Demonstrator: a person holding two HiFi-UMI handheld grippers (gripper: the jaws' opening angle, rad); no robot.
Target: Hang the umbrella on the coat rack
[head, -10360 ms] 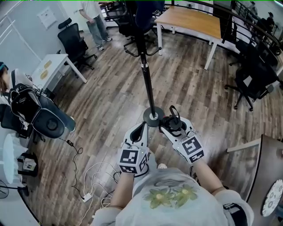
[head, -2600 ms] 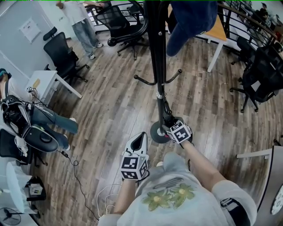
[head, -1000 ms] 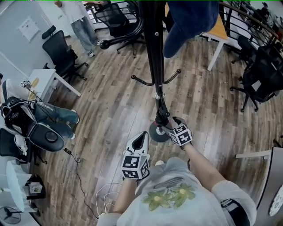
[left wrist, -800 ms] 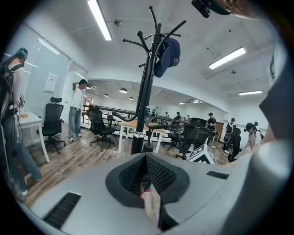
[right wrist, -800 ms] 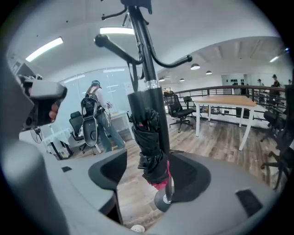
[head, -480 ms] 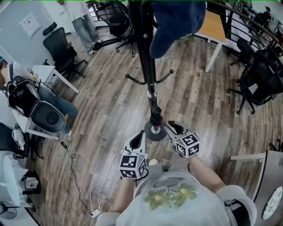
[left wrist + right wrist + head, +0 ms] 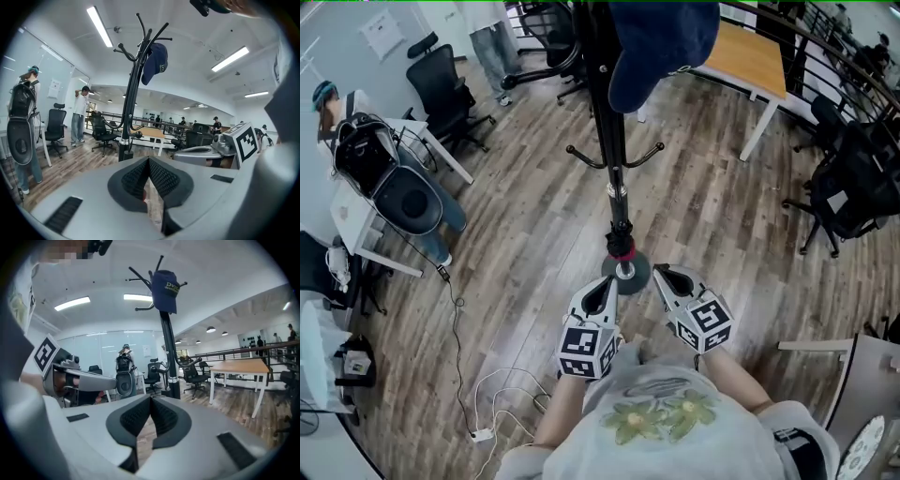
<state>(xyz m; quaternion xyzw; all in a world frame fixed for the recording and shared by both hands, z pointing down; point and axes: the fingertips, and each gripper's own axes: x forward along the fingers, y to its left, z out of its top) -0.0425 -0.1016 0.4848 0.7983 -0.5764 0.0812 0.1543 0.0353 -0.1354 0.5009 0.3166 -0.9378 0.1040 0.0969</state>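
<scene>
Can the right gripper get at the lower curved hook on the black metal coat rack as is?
Probably yes. The right gripper, shut and empty, is close beside the black metal coat rack, and nothing stands between it and the lower curved hook.

Seen from above, the coat rack (image 7: 612,141) runs out past the top edge, and the blue cap (image 7: 661,42) covers its crown. Low on the pole sits a dark lump (image 7: 622,249) with a red band, too small to tell what it is. In the left gripper view, the left gripper (image 7: 149,165) hides the rack's foot behind its own body. The figures (image 7: 215,123) by the far railing are too small to make out.
</scene>
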